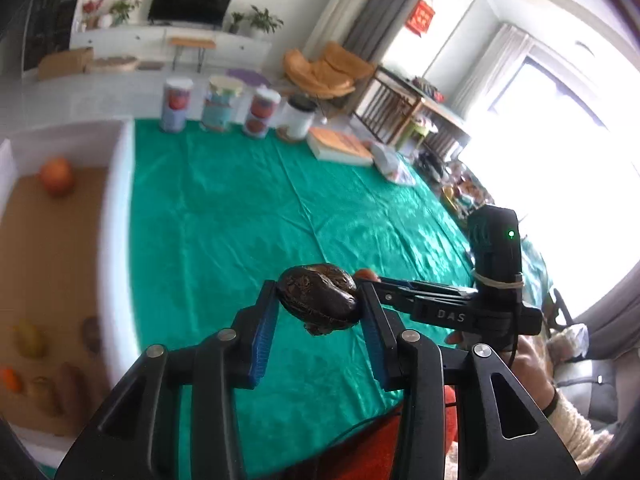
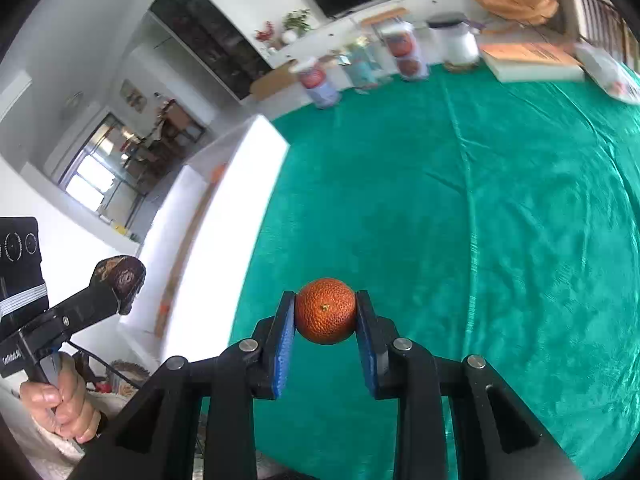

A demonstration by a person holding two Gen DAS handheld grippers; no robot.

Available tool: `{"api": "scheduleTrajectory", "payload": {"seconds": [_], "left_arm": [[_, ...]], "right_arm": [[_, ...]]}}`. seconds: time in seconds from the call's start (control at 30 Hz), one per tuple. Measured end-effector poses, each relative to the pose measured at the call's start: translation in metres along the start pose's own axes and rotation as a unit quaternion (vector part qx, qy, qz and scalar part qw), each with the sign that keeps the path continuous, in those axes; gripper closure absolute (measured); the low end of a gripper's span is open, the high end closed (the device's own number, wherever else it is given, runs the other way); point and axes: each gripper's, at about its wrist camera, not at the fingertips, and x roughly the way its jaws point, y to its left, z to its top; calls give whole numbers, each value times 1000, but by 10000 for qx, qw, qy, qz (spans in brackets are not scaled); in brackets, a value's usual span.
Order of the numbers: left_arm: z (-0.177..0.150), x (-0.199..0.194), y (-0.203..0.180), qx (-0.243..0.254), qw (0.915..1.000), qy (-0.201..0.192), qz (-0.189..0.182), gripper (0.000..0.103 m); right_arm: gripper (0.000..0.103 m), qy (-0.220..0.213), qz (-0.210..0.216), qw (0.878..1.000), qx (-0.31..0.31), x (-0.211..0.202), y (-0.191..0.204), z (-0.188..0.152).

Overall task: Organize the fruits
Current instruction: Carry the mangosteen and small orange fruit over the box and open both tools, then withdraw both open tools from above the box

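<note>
Your left hand-held gripper pinches one dark, wrinkled fruit at lower centre; your right hand-held gripper pinches one round, pebbled orange above the green tabletop; four cans stand upper left

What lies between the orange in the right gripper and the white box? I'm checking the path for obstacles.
Only bare green cloth separates the orange from the white box, as the right wrist view shows.

A home living room: a TV on a white cabinet with houseplants, curtains, and a green-clothed table
</note>
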Motion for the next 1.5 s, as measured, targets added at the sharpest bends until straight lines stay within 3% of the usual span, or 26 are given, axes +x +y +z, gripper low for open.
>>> {"api": "scheduleTrajectory", "payload": {"seconds": [0.1,0.2,0.3,0.4,0.53,0.63,0.67,0.7,0.73,0.8,0.87,0.93,1.1,1.27,1.3,1.4,1.5], "left_arm": [[5,-59,41,-237,9978,-377,488,62],[1,-80,97,-552,9908,-431,1157,62],[-13,-63,158,-873,9799,-198,1781,62],[-33,-34,208,-1283,9705,132,2039,62],[-52,-14,237,-1492,9619,379,2260,62],[-62,-10,244,-1573,9568,447,2404,59],[-63,-11,244,-1583,9556,433,2446,49],[-63,-13,244,-1581,9547,399,2489,34],[-64,-19,243,-1545,9541,323,2545,28],[-62,-30,233,-1328,9500,129,2822,12],[-60,-44,222,-1070,9428,-14,3158,8],[-57,-52,207,-875,9347,-157,3441,8],[-53,-75,178,-860,9304,-550,3520,3],[-55,-82,162,-760,8991,-640,4264,3],[-55,-80,161,-746,8966,-583,4326,3],[-56,-79,162,-766,8991,-412,4289,3],[-58,-81,170,-971,8937,-164,4377,3]], "right_arm": [[74,87,431,9980,-446,2,64,9],[74,312,653,9937,-854,29,124,15],[74,772,730,9870,-1202,76,170,8],[74,1332,514,9794,-1431,136,197,-6],[73,1735,21,9696,-1726,194,212,-26],[69,1741,-159,9691,-1738,217,214,-26],[63,1700,-167,9708,-1685,219,211,-21],[47,1622,-165,9730,-1636,213,209,-20],[31,1518,-167,9748,-1624,207,210,-18],[22,1316,-301,9759,-1714,190,214,-15],[21,1133,-464,9750,-1856,169,222,-13],[10,983,-535,9745,-1945,149,229,-12],[7,787,-622,9735,-2054,122,238,-9],[7,689,-746,9749,-1980,108,237,-13],[7,658,-826,9736,-2025,106,237,-15],[7,619,-1037,9680,-2201,106,242,-23],[7,671,-1115,9650,-2275,111,244,-26]]}}
